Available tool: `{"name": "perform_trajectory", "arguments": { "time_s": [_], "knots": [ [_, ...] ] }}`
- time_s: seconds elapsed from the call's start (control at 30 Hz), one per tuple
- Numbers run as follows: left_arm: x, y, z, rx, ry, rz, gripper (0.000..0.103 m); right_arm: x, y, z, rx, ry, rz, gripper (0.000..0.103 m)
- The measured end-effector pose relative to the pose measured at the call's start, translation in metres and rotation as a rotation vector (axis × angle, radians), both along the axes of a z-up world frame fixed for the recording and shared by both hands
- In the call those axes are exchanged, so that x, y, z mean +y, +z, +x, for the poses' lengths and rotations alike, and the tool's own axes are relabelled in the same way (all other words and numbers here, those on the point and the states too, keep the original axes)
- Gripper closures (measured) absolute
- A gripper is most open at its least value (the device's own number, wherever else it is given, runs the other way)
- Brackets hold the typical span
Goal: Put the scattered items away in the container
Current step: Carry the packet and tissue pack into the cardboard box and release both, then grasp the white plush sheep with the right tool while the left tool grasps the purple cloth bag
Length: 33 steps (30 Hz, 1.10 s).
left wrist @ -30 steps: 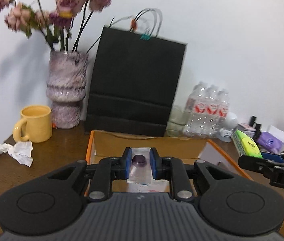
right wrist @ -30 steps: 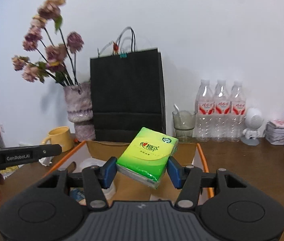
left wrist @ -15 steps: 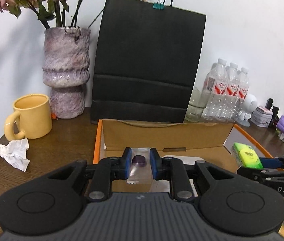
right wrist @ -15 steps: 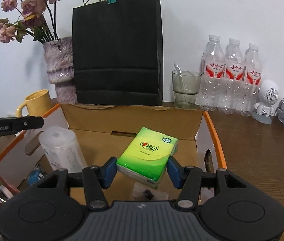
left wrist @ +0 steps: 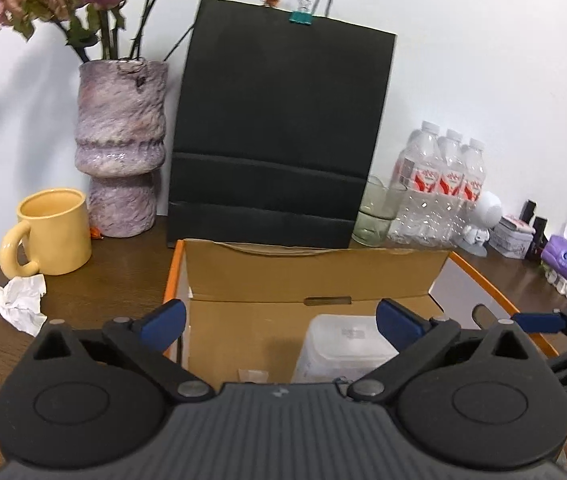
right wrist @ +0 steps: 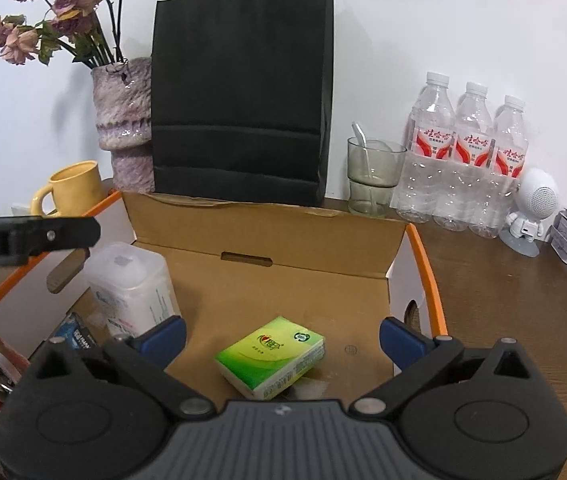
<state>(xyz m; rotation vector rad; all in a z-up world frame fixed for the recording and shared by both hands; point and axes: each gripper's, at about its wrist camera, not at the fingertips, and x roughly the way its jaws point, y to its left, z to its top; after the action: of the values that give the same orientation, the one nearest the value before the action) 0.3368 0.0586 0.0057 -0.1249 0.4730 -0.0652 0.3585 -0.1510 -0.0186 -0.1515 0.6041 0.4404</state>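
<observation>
Jaws wide on both: your right gripper [right wrist: 281, 338] and left gripper [left wrist: 281, 318] have just been opening, and nothing sits between them. Lift straight up so no pad clips the glossy green tissue pack [right wrist: 271, 356], lying flat near the cardboard box [right wrist: 267, 240]'s front edge. Farther left stands a frosted plastic tub [right wrist: 131, 280]; a crumpled tissue [left wrist: 7, 302] waits by the desk's left edge.

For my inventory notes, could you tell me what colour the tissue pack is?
Green and yellow tissue pack, clearest in the right wrist view.
</observation>
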Motion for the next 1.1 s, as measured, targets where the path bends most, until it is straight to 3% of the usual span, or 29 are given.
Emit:
{"name": "perform_trajectory", "arguments": {
  "time_s": [0.37,0.53,0.8,1.1],
  "knots": [
    [-0.008,0.004,-0.009,-0.022,-0.019,0.030,0.000,-0.006,0.007,-0.002,-0.014,-0.016,0.000,0.000],
    [-0.011,0.013,-0.026,-0.053,-0.029,0.039,0.000,-0.026,0.025,-0.009,-0.048,-0.058,0.073,0.000],
    [-0.031,0.020,-0.086,-0.133,-0.140,0.086,0.000,-0.066,0.039,-0.055,-0.131,-0.022,0.079,0.000],
    [-0.065,-0.013,-0.146,-0.085,-0.267,0.140,0.000,-0.101,0.010,-0.120,-0.102,0.085,0.037,0.001]
  ]
}}
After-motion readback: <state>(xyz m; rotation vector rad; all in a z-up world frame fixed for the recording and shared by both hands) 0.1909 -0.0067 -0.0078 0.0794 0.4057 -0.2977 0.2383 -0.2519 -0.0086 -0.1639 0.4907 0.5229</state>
